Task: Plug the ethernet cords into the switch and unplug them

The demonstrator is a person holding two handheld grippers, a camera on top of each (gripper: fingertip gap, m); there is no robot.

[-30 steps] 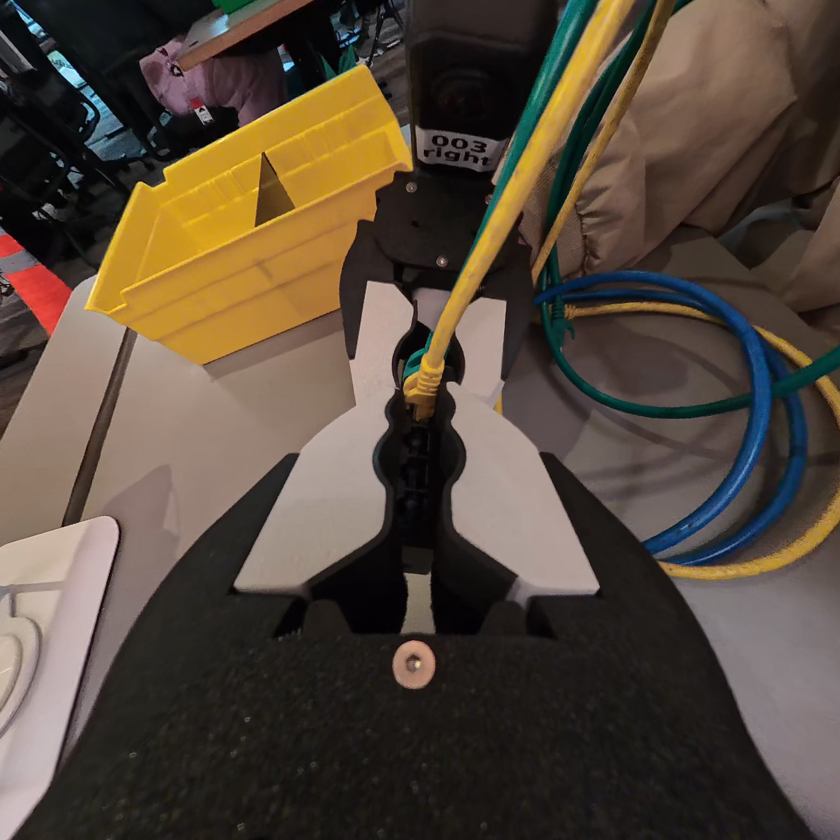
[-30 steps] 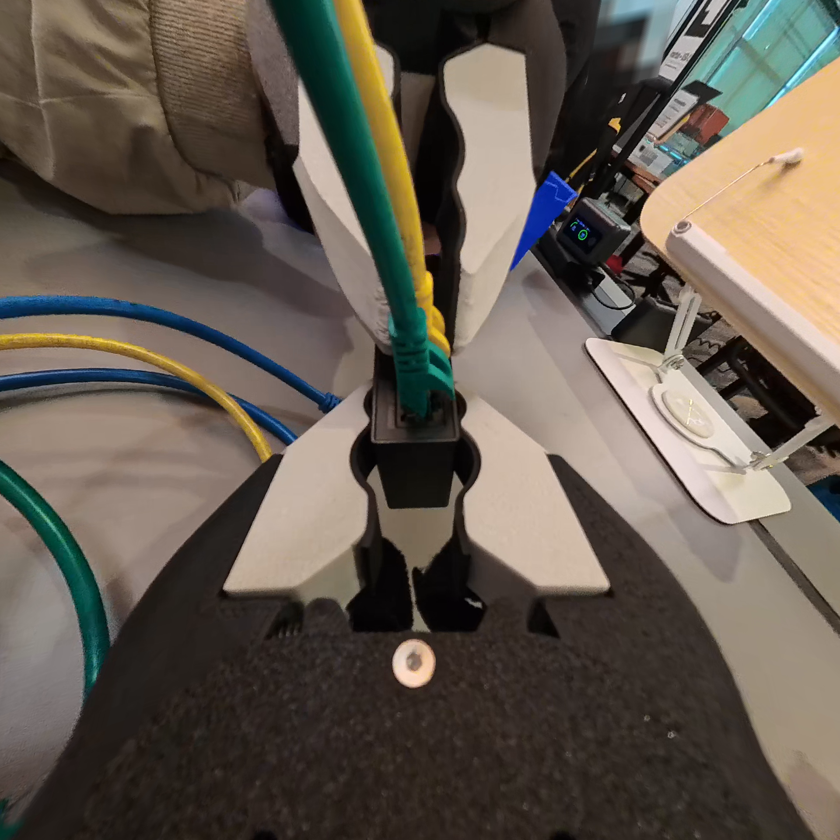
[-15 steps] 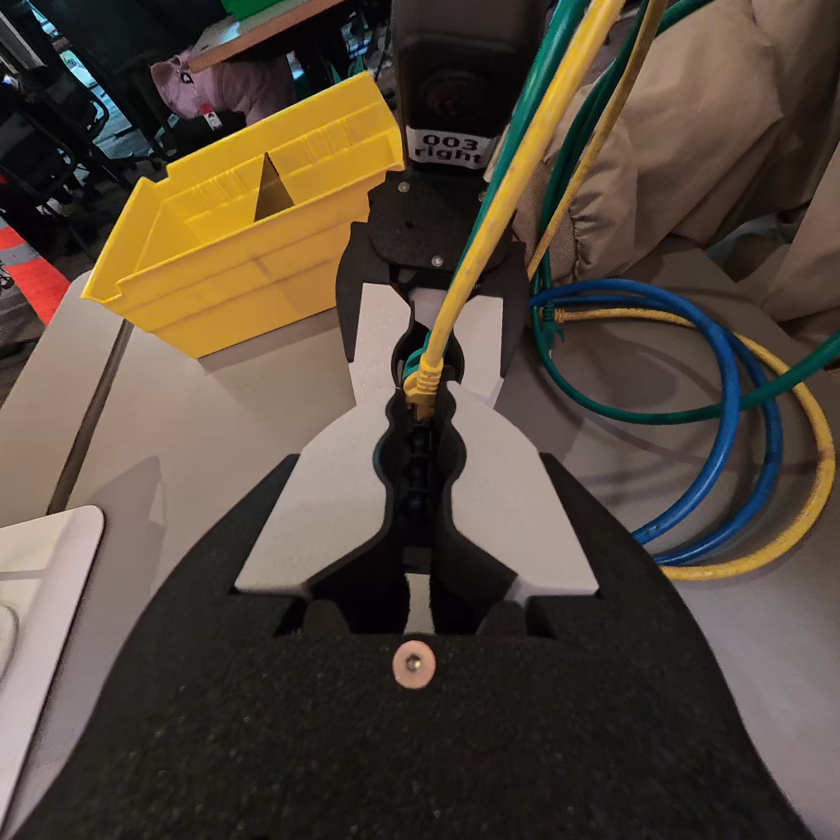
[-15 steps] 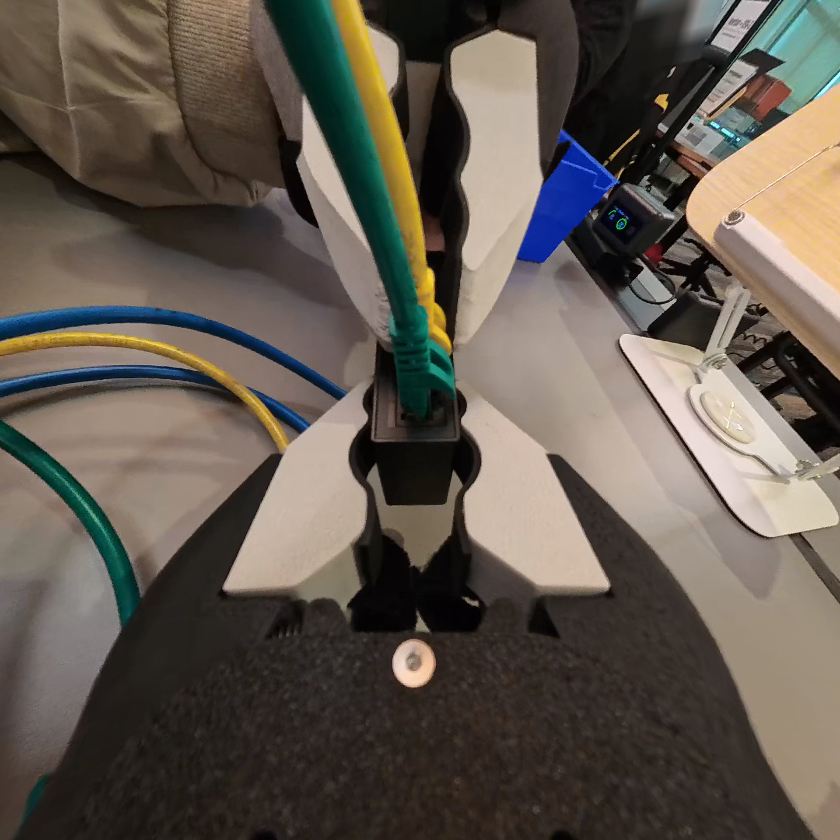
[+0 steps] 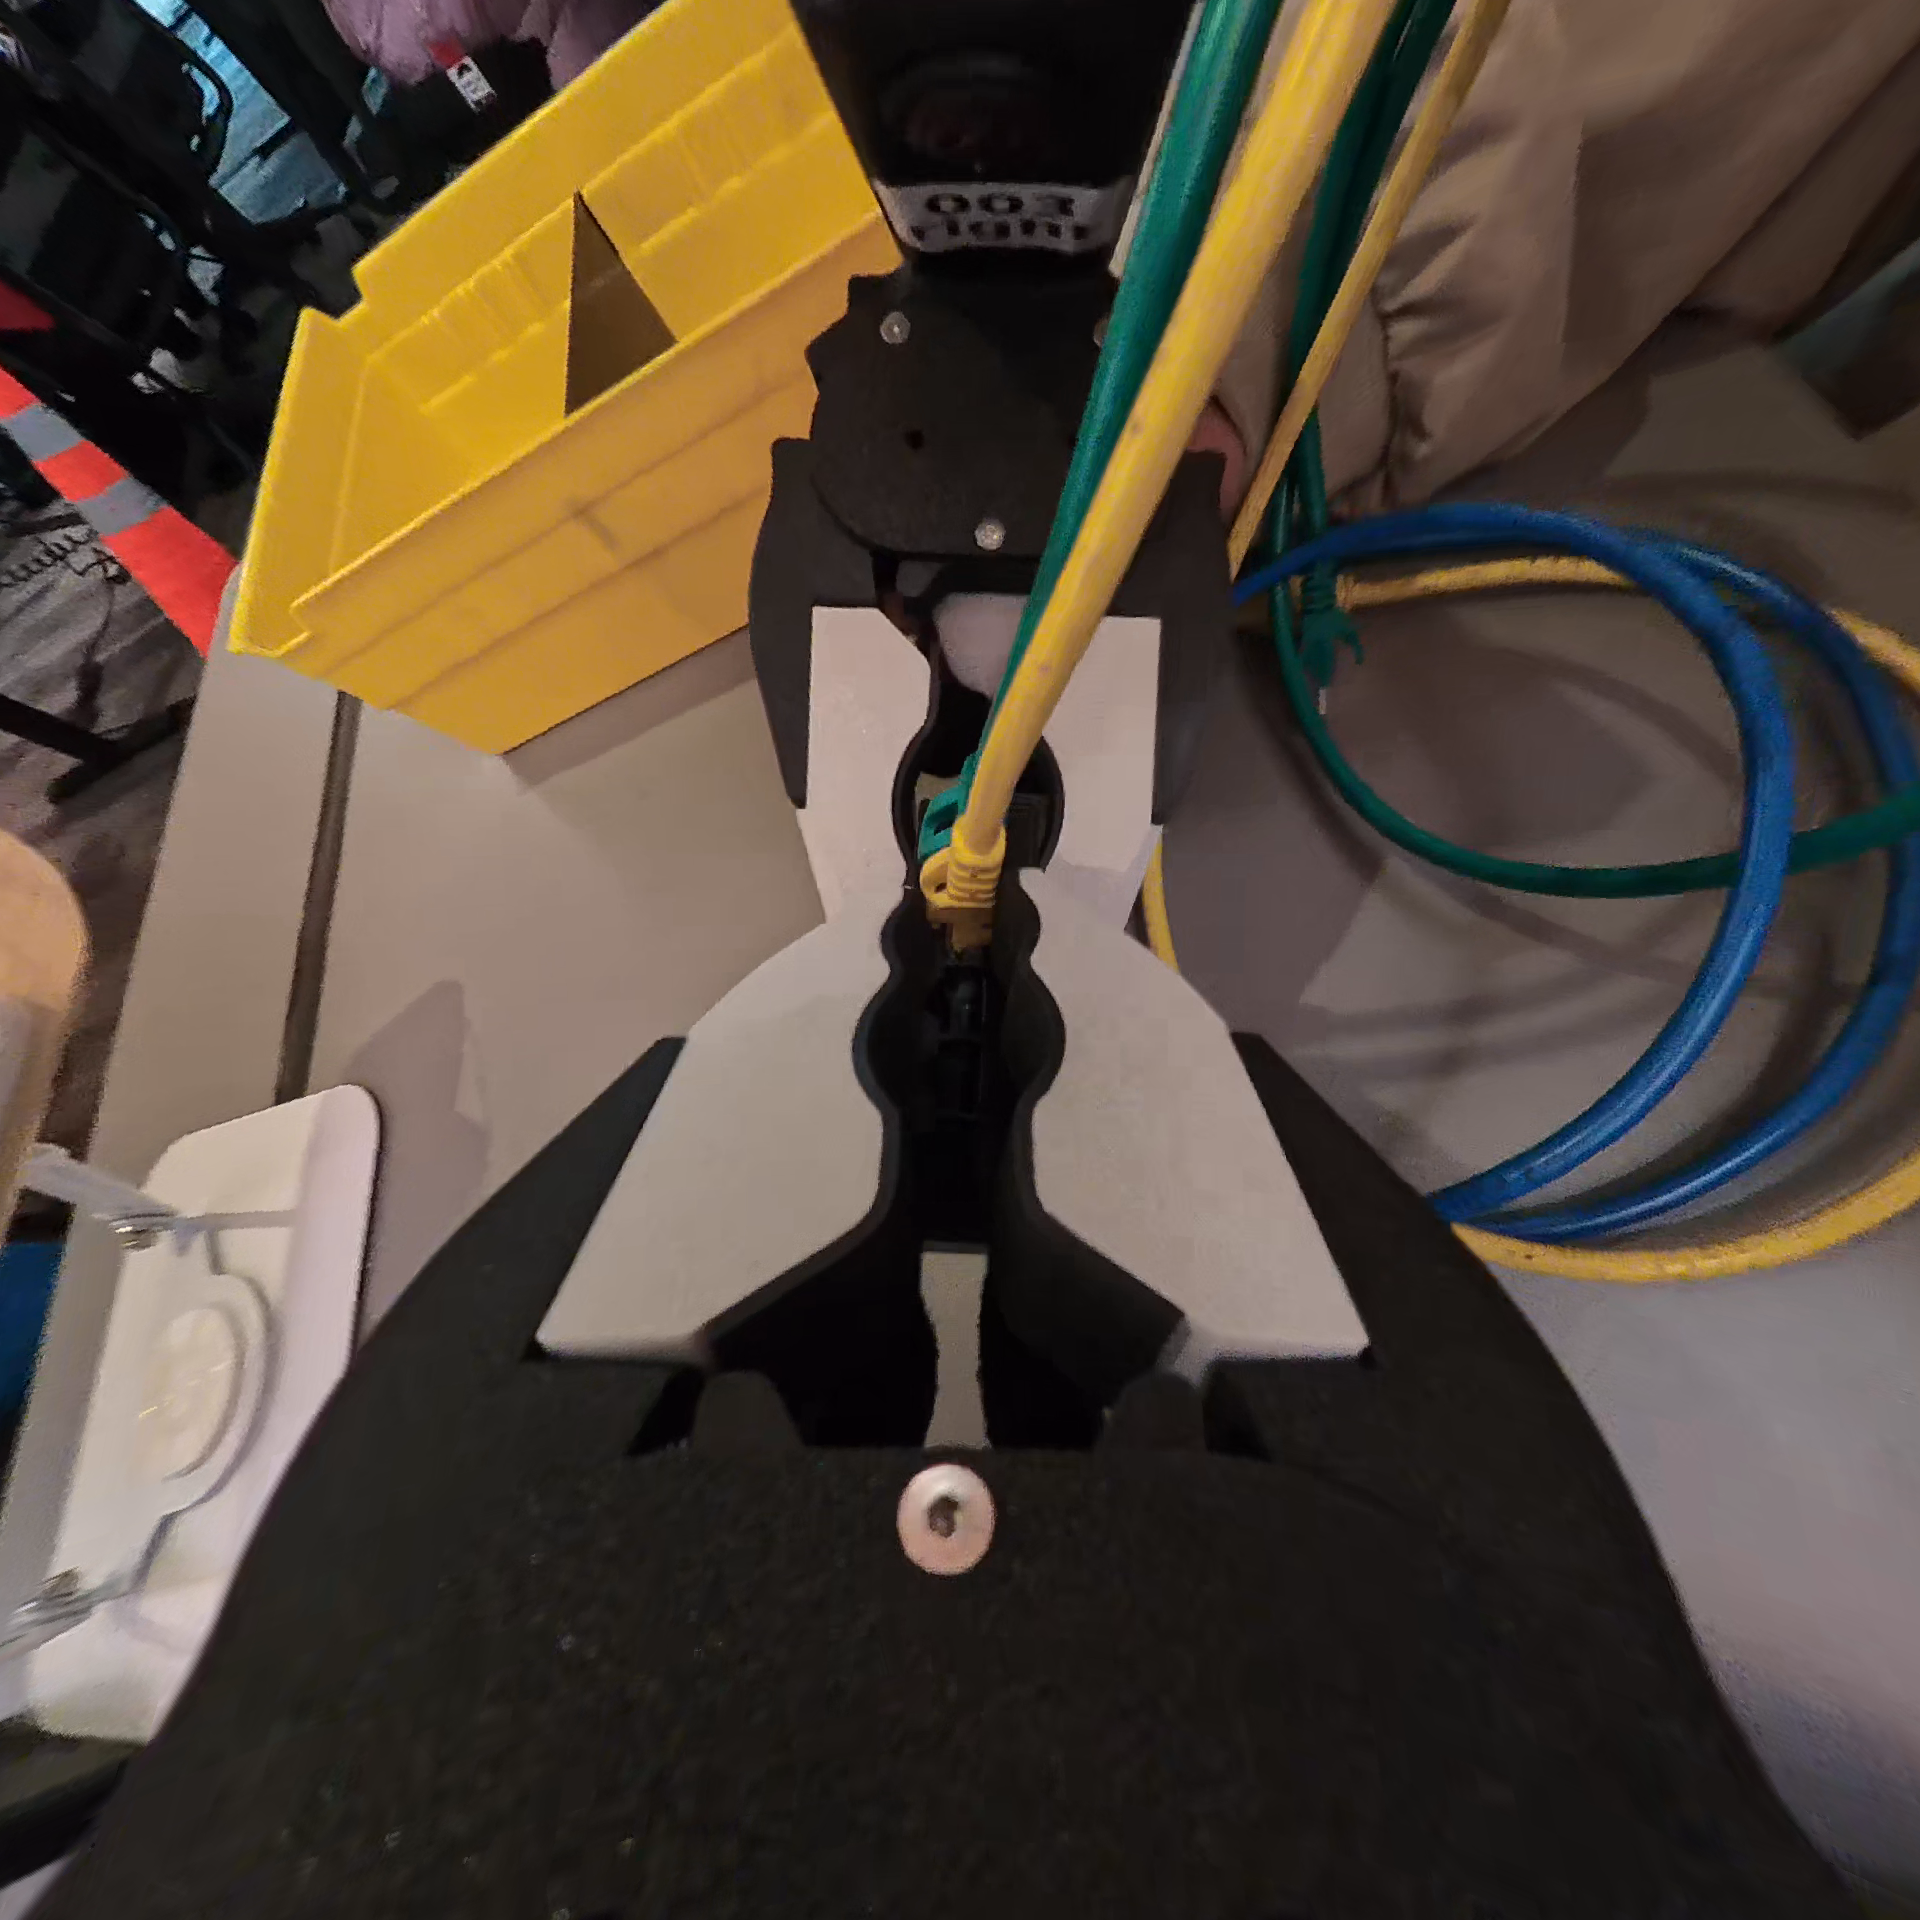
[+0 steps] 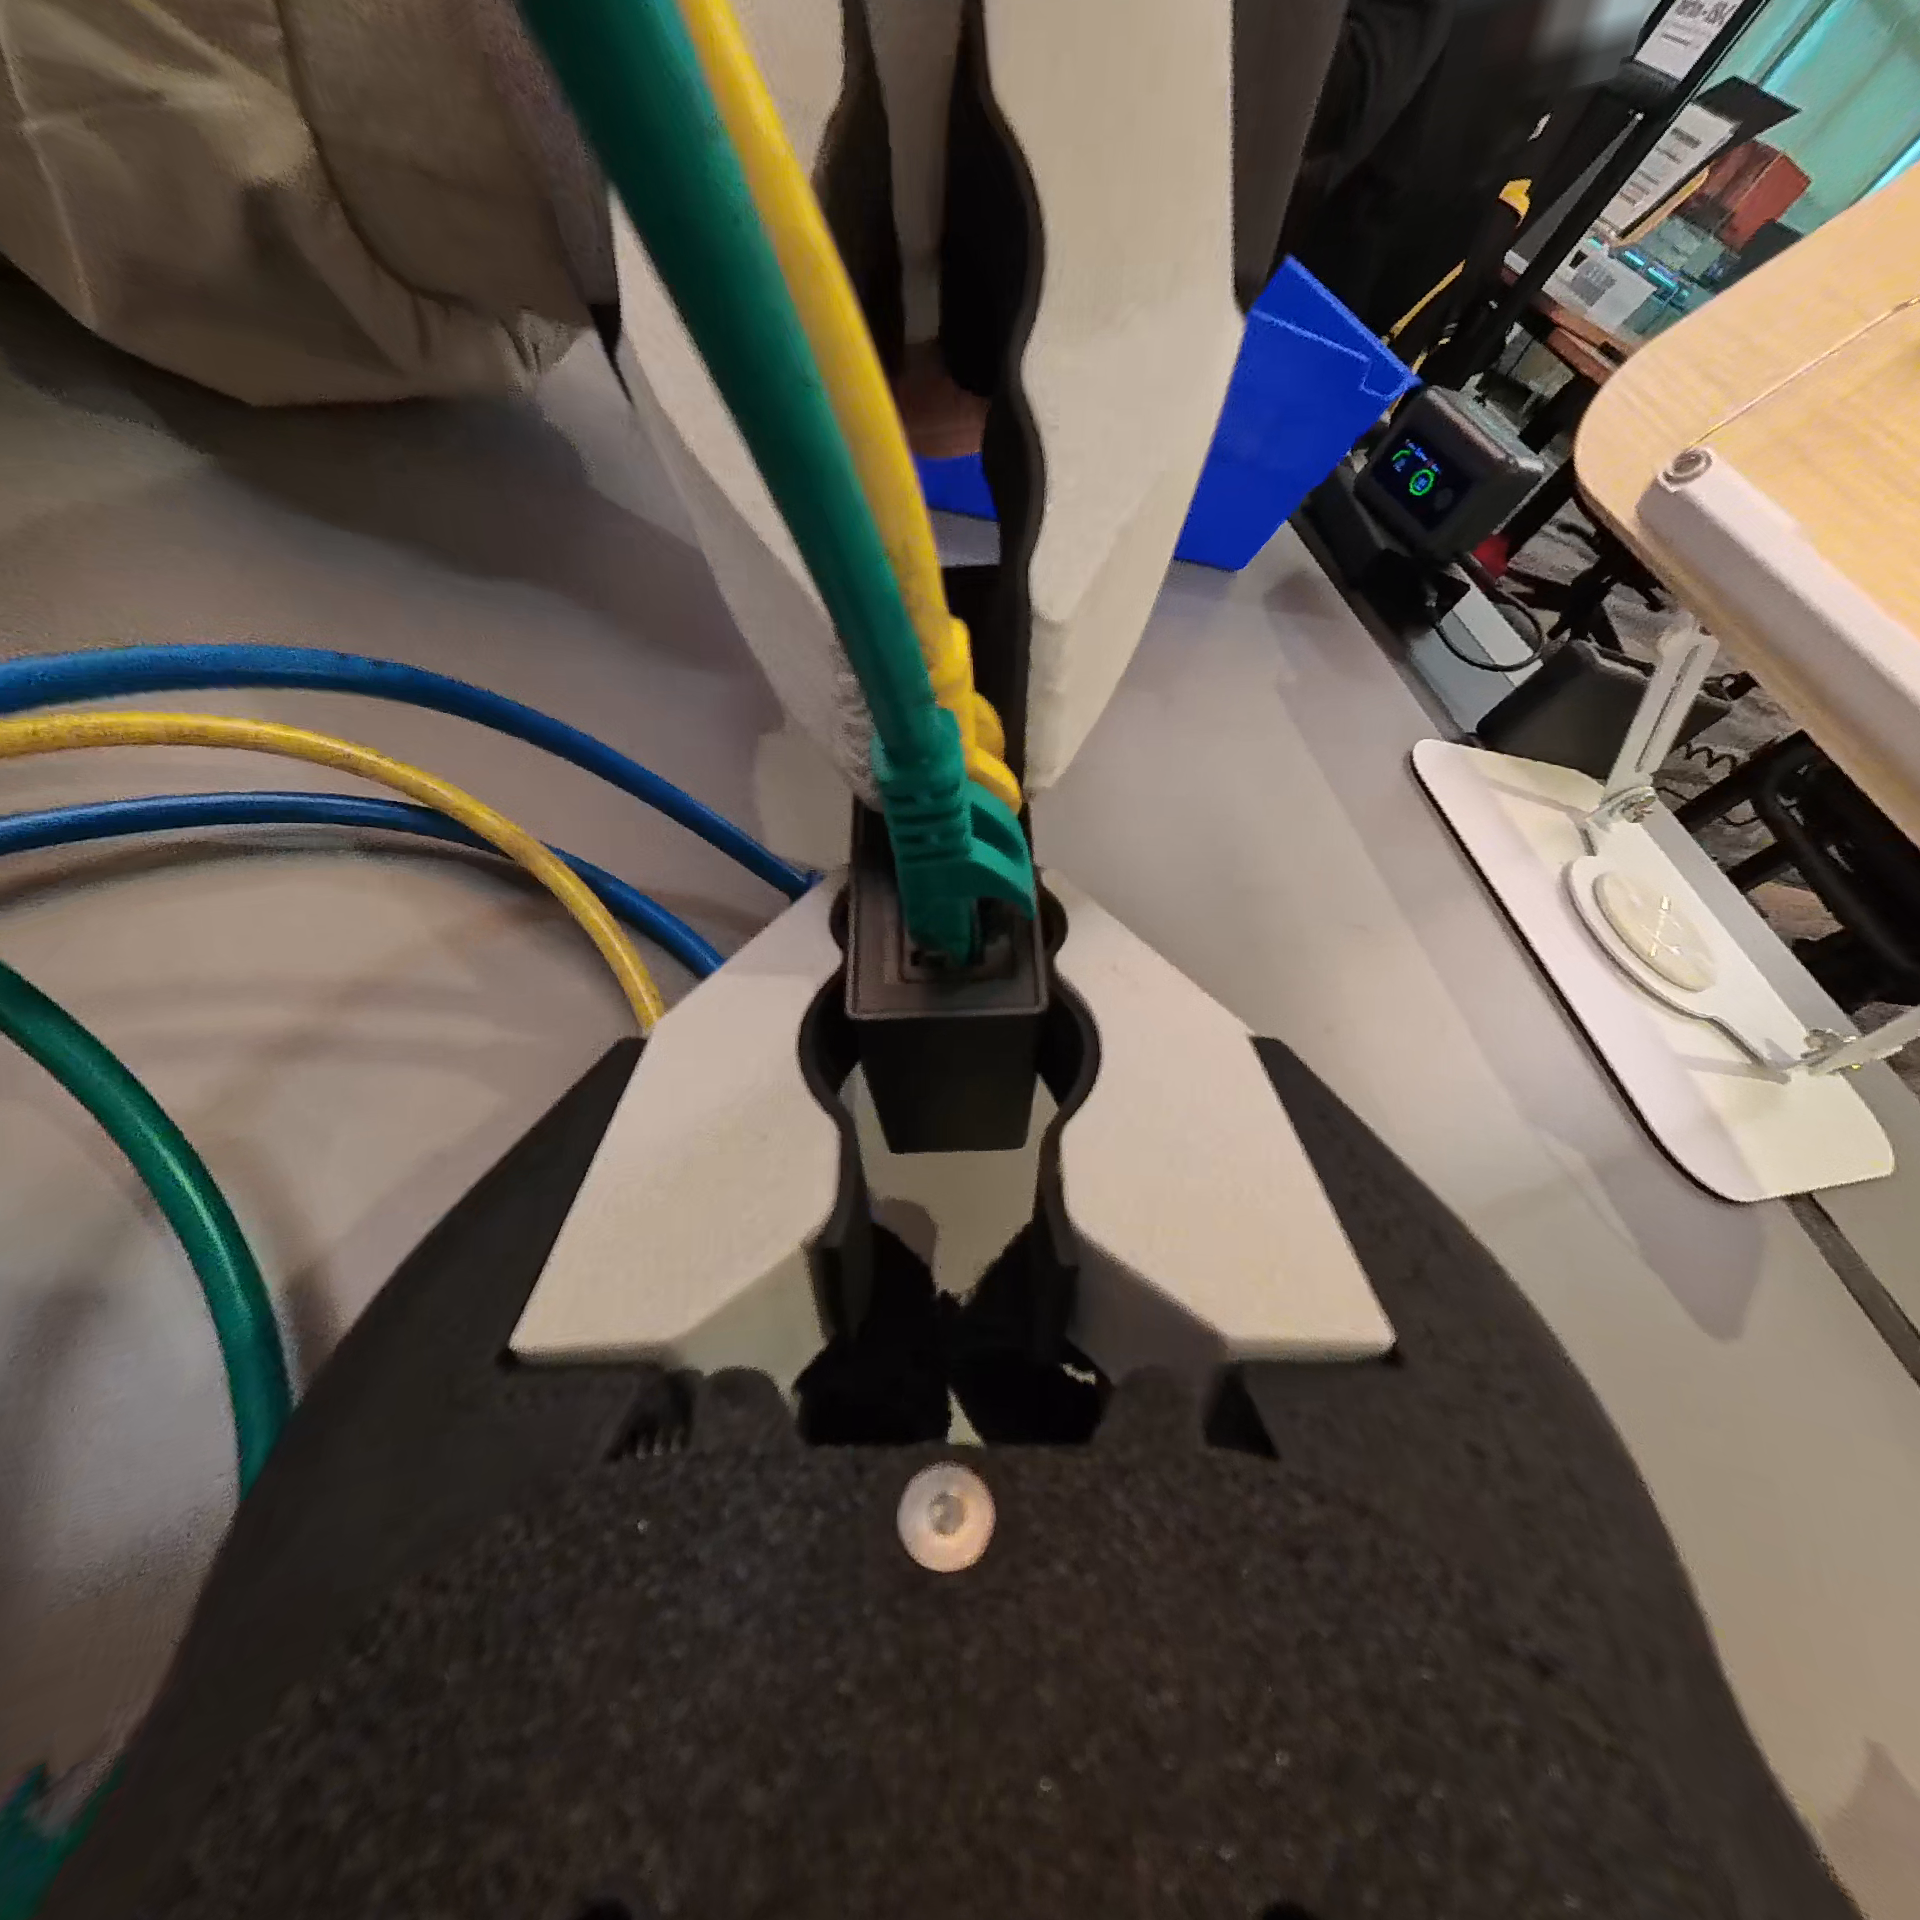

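A small black switch (image 6: 951, 1070) is clamped between both grippers, which face each other. My right gripper (image 6: 945, 935) is shut on its near end. My left gripper (image 5: 966, 920) is shut on the other end, where the switch (image 5: 961, 1039) shows edge-on between the fingers. A green ethernet plug (image 6: 940, 862) and a yellow ethernet plug (image 6: 977, 727) sit in ports on the switch's top face, their cords rising up out of view. In the left wrist view the yellow plug (image 5: 966, 883) hides most of the green plug (image 5: 938, 826).
Loose loops of blue cord (image 5: 1756, 831), yellow and green cord lie on the grey table (image 5: 582, 914). A yellow bin (image 5: 540, 416) stands behind, a blue bin (image 6: 1288, 416) at the far edge. A white base plate with a wire stand (image 6: 1662, 987) sits near the edge. A beige sleeve (image 5: 1558, 208) is close. One gripper's finger ends stand about 6 cm off the other's.
Both grippers have shifted and turned a little together with the switch held between them. The white base plate and blue bin show more. The plugs stay in the ports.
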